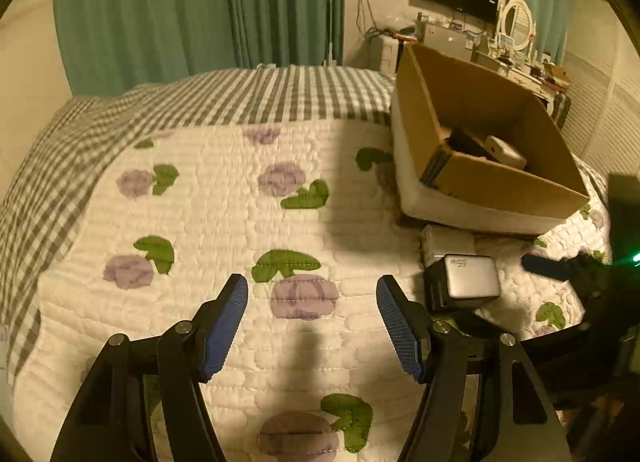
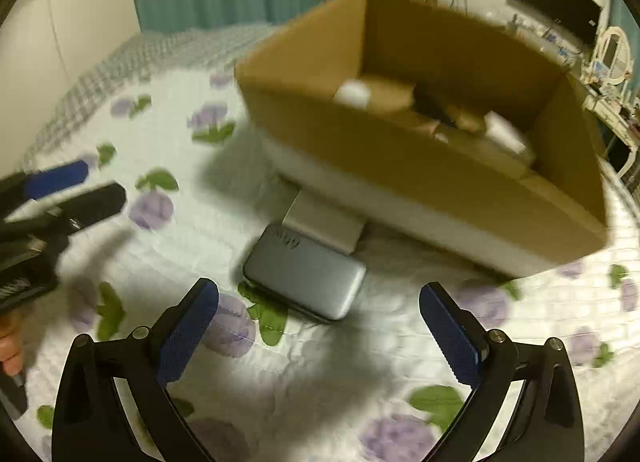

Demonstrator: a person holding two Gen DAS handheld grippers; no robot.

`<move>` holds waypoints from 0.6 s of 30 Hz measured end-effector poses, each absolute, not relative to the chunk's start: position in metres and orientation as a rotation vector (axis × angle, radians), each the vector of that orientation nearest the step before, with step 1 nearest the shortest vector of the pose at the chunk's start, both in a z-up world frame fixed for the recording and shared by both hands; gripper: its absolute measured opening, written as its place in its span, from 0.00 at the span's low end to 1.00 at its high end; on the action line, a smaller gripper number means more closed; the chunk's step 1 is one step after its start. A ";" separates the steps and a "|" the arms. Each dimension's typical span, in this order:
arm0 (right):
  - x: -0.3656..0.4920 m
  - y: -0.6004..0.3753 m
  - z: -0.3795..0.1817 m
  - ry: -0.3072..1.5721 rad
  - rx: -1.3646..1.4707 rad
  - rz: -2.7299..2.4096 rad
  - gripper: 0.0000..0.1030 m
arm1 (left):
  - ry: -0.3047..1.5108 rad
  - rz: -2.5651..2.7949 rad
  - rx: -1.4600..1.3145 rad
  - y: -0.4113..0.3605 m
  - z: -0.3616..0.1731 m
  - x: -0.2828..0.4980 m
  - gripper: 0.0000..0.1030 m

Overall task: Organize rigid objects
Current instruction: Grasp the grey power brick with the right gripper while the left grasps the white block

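Reaching over the bed (image 2: 180,221), you held the right gripper (image 2: 318,326) with fingers spread wide and empty, lined up on the grey case (image 2: 304,274) lying flat on the quilt just before the cardboard box (image 2: 400,165), probably the next thing to go in. Your left gripper (image 1: 312,326) hung released too, grasping nothing, keeping off to the side.

White quilt (image 1: 208,221) printed with purple flowers and green leaves; grey-and-white checked blanket (image 1: 280,97) beyond. Brown cardboard box (image 1: 500,185) on a white base. Silver-grey case (image 2: 304,274) with a black edge. Teal curtains (image 1: 160,9). Blue pads (image 1: 224,326) on black hand-held gripper fingers.
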State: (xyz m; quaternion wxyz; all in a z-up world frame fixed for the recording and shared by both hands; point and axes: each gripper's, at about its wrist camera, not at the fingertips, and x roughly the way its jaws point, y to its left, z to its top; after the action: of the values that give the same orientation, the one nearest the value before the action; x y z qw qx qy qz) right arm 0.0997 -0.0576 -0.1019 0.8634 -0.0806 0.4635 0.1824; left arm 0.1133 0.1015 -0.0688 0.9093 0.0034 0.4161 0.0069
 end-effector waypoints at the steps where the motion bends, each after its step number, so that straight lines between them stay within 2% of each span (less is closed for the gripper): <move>1: 0.103 -0.055 -0.108 0.984 -0.167 0.381 0.98 | 0.862 0.014 0.003 0.102 -0.070 0.114 0.68; 7: 0.122 -0.048 -0.128 1.005 -0.143 0.387 0.96 | 0.890 0.014 0.024 0.098 -0.080 0.119 0.68; 8: 0.125 -0.049 -0.129 1.011 -0.132 0.388 0.93 | 0.894 0.013 0.032 0.097 -0.082 0.119 0.68; 10: 0.126 -0.053 -0.131 1.020 -0.113 0.392 0.73 | 0.900 0.010 0.046 0.093 -0.085 0.119 0.68; 18: 0.088 -0.079 -0.112 0.983 -0.137 0.406 0.73 | 0.915 -0.037 0.084 0.067 -0.083 0.115 0.68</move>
State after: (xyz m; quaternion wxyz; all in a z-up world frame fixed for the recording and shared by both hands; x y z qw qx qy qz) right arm 0.0884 -0.0795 -0.1115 0.8597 -0.0655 0.4683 0.1933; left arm 0.1154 0.0670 -0.0834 0.8961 0.0407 0.4415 -0.0180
